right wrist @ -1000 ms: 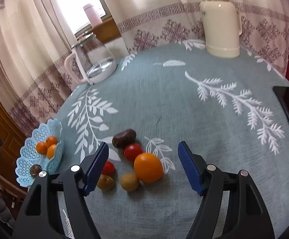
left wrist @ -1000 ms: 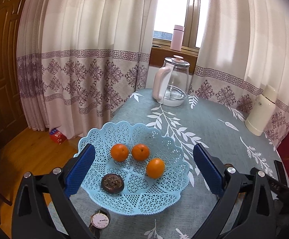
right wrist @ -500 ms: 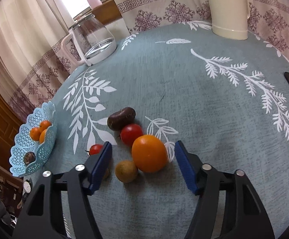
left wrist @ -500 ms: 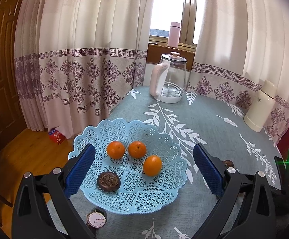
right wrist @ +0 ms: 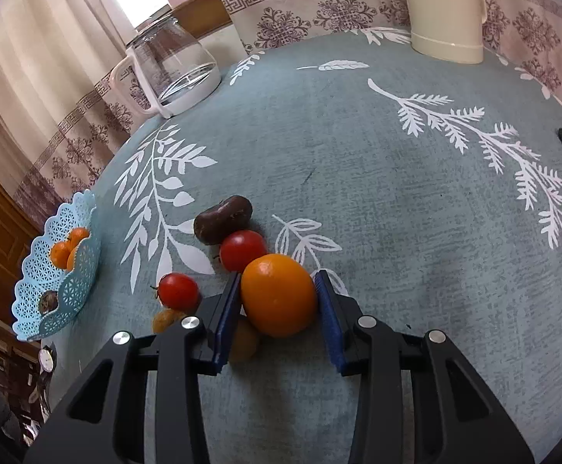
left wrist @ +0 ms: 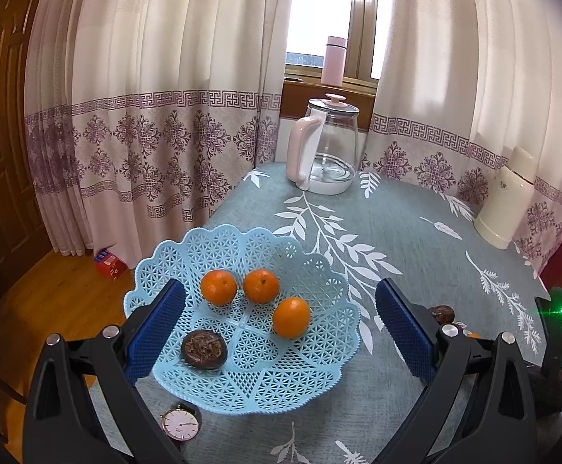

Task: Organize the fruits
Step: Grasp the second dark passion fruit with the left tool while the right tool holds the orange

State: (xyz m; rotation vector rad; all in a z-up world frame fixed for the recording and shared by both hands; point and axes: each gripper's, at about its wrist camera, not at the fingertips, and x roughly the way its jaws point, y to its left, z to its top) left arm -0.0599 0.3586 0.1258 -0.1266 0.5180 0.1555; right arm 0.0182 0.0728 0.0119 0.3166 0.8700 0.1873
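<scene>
Basket (left wrist: 321,288): pale blue lattice plastic, at left edge of bench (right wrist: 397,178); seen again at far left in right wrist view.
Basket contents: three small oranges (left wrist: 219,287) in a loose cluster; one dark wrinkled fruit (left wrist: 204,348) nearer the camera.
Left tool (left wrist: 280,334): released, jaws spread wide, hovering over basket, gripping nothing.
Watch (left wrist: 180,422): flat on bench, just in front of basket.
Loose fruit on bench: small red tomato (right wrist: 178,290); yellowish fruit (right wrist: 166,319) just below it; dark oblong fruit (right wrist: 222,219); second red tomato (right wrist: 242,249) touching it.
Large orange (right wrist: 279,294): on bench, between both blue pads.
Right tool (right wrist: 279,311): clenched around large orange, pads against its sides.
Glass kettle (right wrist: 172,65): far side of bench.
Cream flask (right wrist: 445,7): far right.
</scene>
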